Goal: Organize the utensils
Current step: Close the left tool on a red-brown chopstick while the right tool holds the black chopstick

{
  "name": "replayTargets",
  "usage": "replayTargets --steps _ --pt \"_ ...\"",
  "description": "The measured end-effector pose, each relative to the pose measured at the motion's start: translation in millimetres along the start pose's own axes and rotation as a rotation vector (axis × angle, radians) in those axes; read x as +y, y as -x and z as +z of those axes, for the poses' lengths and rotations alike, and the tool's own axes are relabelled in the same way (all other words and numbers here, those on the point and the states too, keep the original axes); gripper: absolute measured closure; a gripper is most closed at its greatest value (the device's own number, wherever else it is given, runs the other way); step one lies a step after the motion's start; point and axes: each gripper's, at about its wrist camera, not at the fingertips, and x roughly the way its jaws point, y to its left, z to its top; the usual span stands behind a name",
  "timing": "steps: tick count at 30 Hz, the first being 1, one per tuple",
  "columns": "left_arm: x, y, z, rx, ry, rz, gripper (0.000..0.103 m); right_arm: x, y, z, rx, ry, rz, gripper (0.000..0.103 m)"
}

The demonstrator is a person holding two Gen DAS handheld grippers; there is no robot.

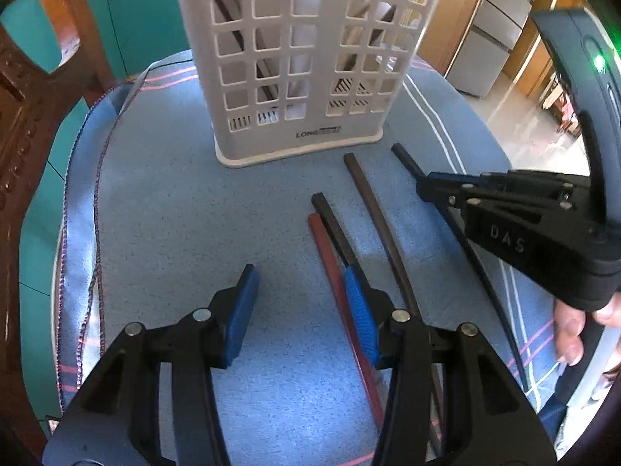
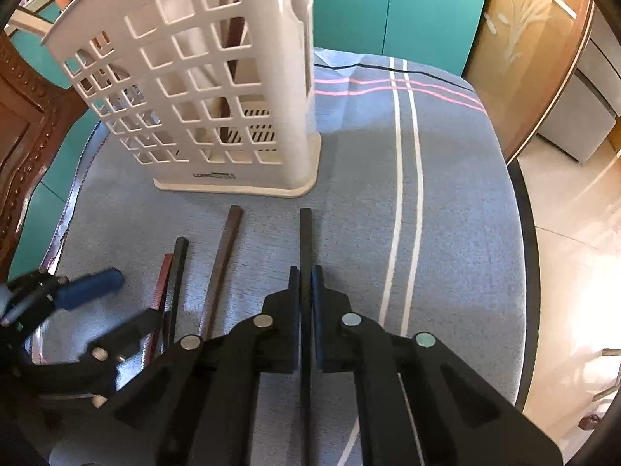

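Note:
A white lattice utensil basket (image 1: 299,58) stands on a blue cloth, also in the right wrist view (image 2: 217,89); at least one dark chopstick leans inside it. Several chopsticks lie in front of it: a red one (image 1: 330,264), a black one (image 1: 333,229), a brown one (image 1: 372,202) and a far-right black one (image 1: 403,157). My right gripper (image 2: 306,287) is shut on that black chopstick (image 2: 306,233); it shows in the left wrist view (image 1: 427,186). My left gripper (image 1: 302,310) is open and empty, its right pad above the red and black chopsticks.
The blue striped cloth (image 2: 446,194) covers a round table. A carved wooden chair (image 1: 23,124) stands at the left. Teal cabinets (image 2: 388,7) are behind, and grey drawers (image 1: 493,27) and a tiled floor are at the right.

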Motion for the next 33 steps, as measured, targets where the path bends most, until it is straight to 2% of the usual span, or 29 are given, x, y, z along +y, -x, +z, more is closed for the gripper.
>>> replayTargets --steps 4,9,18,27,33 --pt "3.2 -1.3 -0.4 -0.002 0.011 0.045 0.06 -4.6 -0.4 3.1 -0.001 0.001 -0.005 0.094" --pt "10.9 0.0 -0.8 -0.007 0.03 0.033 0.06 -15.1 -4.4 5.8 -0.008 0.008 -0.012 0.091" --pt "5.6 -2.2 2.6 -0.023 0.016 0.066 0.061 1.0 2.1 -5.4 0.002 0.054 -0.048 0.086" --pt "-9.7 -6.1 7.2 -0.035 -0.011 0.062 0.09 -0.3 4.0 -8.8 0.002 0.05 -0.043 0.086" --pt "-21.1 -9.6 9.7 -0.038 -0.03 0.057 0.091 -0.3 2.2 -9.7 0.001 0.048 -0.047 0.086"
